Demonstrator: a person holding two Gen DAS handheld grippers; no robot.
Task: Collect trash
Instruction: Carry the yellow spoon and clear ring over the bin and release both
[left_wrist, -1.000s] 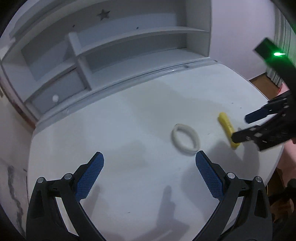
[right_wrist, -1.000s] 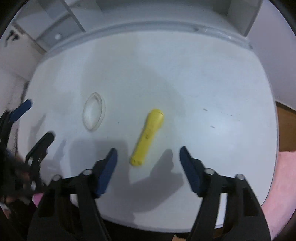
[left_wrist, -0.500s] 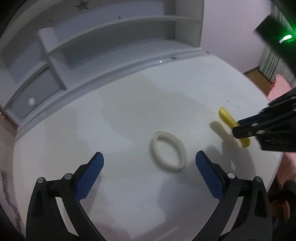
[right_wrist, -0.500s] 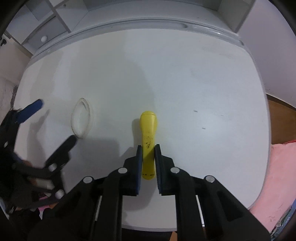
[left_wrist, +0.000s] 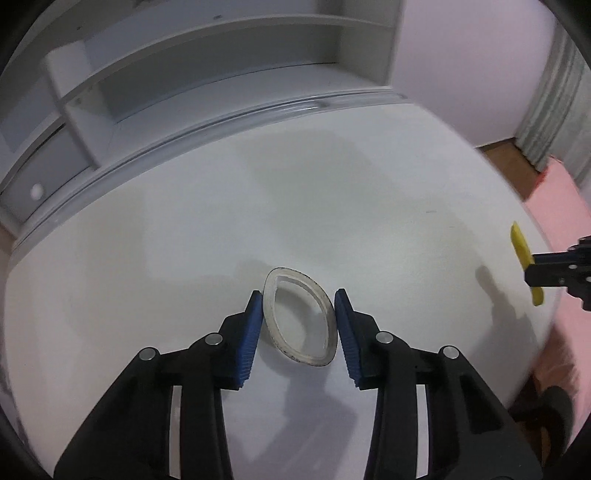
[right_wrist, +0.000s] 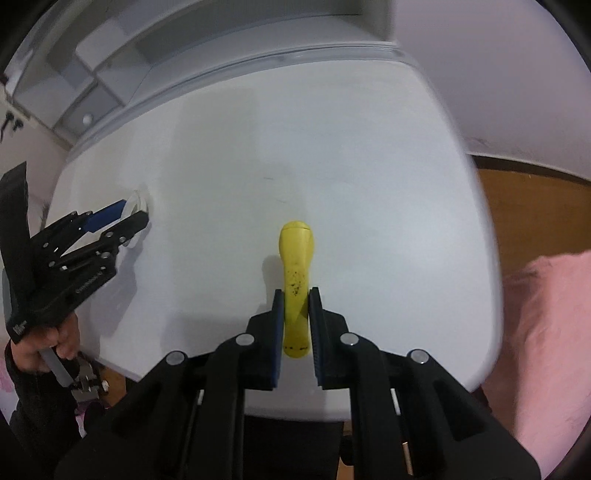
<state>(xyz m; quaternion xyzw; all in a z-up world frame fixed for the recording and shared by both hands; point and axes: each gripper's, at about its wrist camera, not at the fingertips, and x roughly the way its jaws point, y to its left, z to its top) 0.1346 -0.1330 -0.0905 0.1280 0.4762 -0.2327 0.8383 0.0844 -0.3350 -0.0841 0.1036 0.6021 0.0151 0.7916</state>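
A white ring of tape (left_wrist: 295, 272) stands between the blue pads of my left gripper (left_wrist: 298, 306) on the round white table (left_wrist: 221, 221). The jaws are closing and the pads press the ring into an oval. My right gripper (right_wrist: 296, 299) is shut on a yellow, speckled stick-like piece (right_wrist: 295, 258), which points away from the camera over the table's near edge. In the left wrist view that yellow piece (left_wrist: 521, 247) and the right gripper (left_wrist: 532, 273) show at the far right. The right wrist view has the left gripper (right_wrist: 129, 216) at the left, on the ring (right_wrist: 137, 197).
A white shelf unit (left_wrist: 184, 74) with open compartments rises behind the table. Pink fabric (right_wrist: 546, 332) lies to the right of the table, with wooden floor (right_wrist: 535, 206) beyond it. A person's hand (right_wrist: 44, 339) holds the left gripper's handle.
My left gripper moved up to the ring and its wide-open jaws came in onto it. My right gripper shut on the yellow piece and carried it toward the table's right side.
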